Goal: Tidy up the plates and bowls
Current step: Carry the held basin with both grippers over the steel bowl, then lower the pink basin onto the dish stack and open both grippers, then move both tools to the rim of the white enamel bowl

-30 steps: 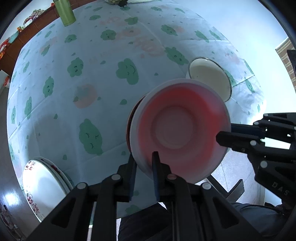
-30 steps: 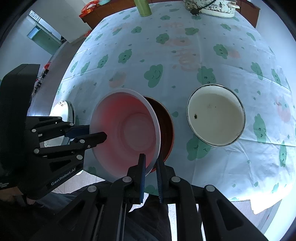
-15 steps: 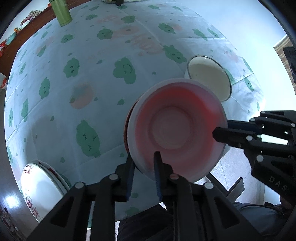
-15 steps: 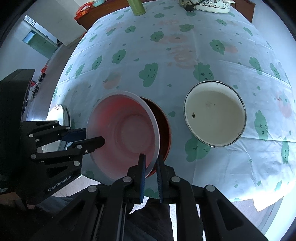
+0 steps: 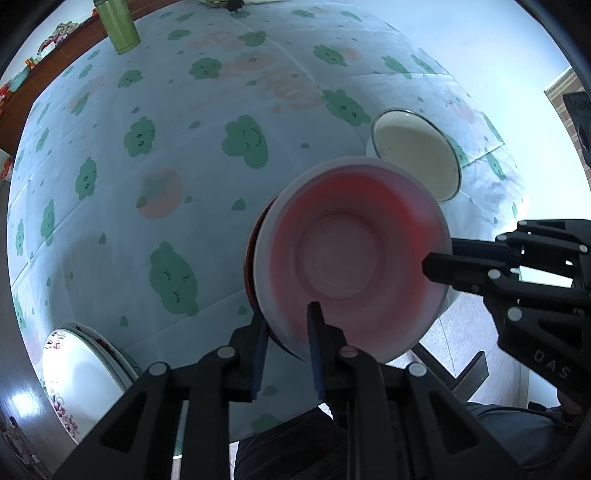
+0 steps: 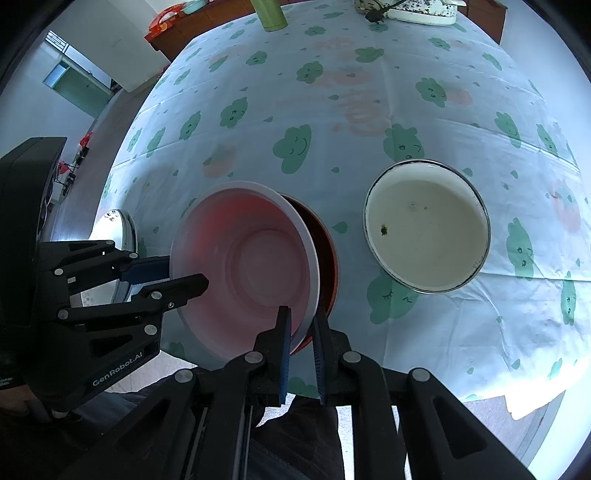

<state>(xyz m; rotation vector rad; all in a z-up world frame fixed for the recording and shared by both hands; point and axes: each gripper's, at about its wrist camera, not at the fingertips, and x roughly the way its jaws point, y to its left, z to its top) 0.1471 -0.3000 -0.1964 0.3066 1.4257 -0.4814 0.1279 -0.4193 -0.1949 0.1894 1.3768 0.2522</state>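
Observation:
A white bowl with a pink-red inside (image 5: 351, 258) (image 6: 251, 266) is held tilted above the table's near edge. My left gripper (image 5: 286, 328) is shut on its near-left rim, and my right gripper (image 6: 301, 325) is shut on its near-right rim. Each gripper also shows in the other wrist view, the right (image 5: 439, 264) and the left (image 6: 184, 275). A dark red-brown bowl (image 6: 325, 254) sits on the table right behind the white bowl, mostly hidden. A cream enamel bowl (image 6: 428, 225) (image 5: 413, 151) stands on the table to the right.
A stack of white flowered plates (image 5: 81, 373) (image 6: 114, 229) sits at the table's left edge. A green bottle (image 5: 118, 24) (image 6: 269, 13) and a speckled dish (image 6: 417, 9) stand at the far side. The cloud-print tablecloth (image 6: 332, 92) covers the table.
The white bowl, held by both grippers, has moved slightly toward the table and the red-brown bowl. Both grippers stay shut on its rim.

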